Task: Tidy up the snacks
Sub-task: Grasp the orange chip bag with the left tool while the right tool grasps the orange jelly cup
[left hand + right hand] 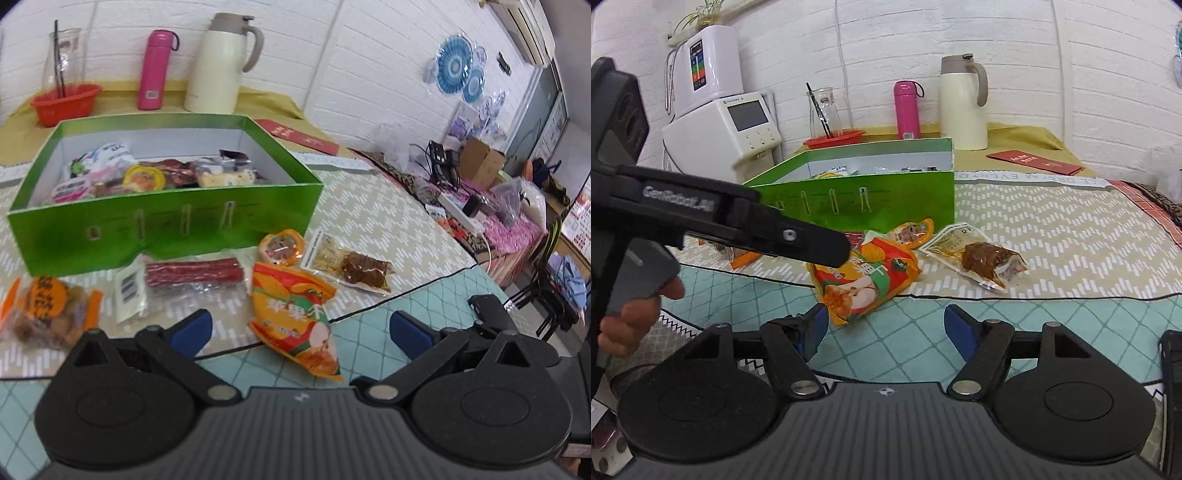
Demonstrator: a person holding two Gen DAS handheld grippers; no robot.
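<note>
A green box (166, 221) (871, 195) holds several snack packs. In front of it on the table lie an orange apple-chip bag (299, 314) (868, 280), a red sausage pack (184, 277), a small orange jelly cup (282, 246) (911, 230), a clear pack with brown meat (354, 267) (979, 256) and an orange-labelled pack of brown snacks (44, 310). My left gripper (301, 328) is open just short of the apple-chip bag. My right gripper (882, 328) is open too, close to the same bag's lower end. The left gripper's body crosses the right wrist view at left.
A cream thermos jug (221, 62) (962, 103), a pink bottle (157, 70) (907, 109), a glass carafe in a red basket (66, 99) (833, 134) and a red envelope (1034, 162) stand behind the box. White appliances (720, 122) sit at back left. A person's hand (635, 310) grips the left tool.
</note>
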